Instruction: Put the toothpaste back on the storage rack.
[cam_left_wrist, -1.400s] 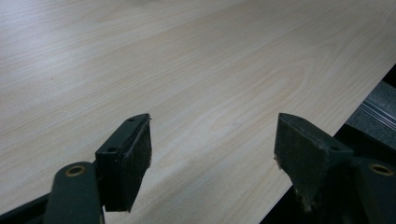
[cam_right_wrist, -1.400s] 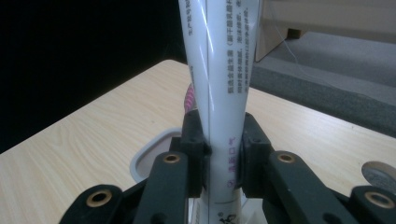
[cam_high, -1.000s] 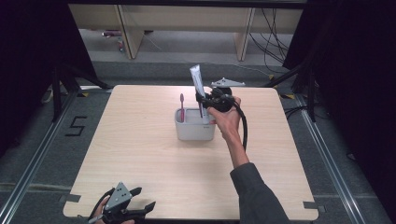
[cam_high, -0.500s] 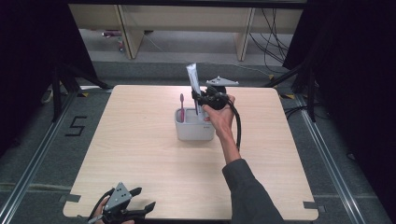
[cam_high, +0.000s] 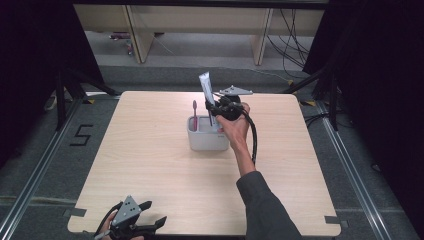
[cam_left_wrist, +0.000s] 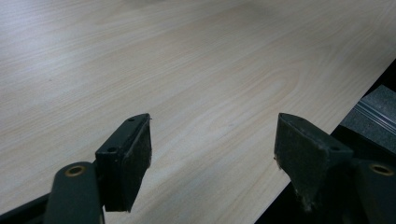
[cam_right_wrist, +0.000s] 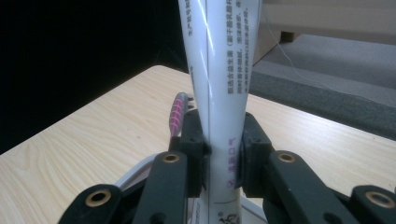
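Note:
A white toothpaste tube (cam_high: 205, 90) stands upright over the white holder cup (cam_high: 207, 139) near the table's far middle. My right gripper (cam_high: 216, 107) is shut on the tube (cam_right_wrist: 219, 93), its pads pressing both sides at mid-height. The tube's lower end is hidden behind the jaws, just above or inside the cup. A pink toothbrush (cam_high: 195, 112) stands in the cup's left part, its head (cam_right_wrist: 178, 114) just left of the tube. My left gripper (cam_high: 147, 222) rests at the table's near left edge, open, with only bare wood (cam_left_wrist: 212, 140) between its jaws.
The light wooden table (cam_high: 150, 150) has free room on all sides of the cup. Its near edge drops to dark floor and a metal rail (cam_left_wrist: 373, 109). Shelving legs and cables lie on the floor beyond the far edge (cam_high: 280, 30).
My right gripper has sunk a little with the tube, bringing it lower over the cup. The left gripper has stayed where it was.

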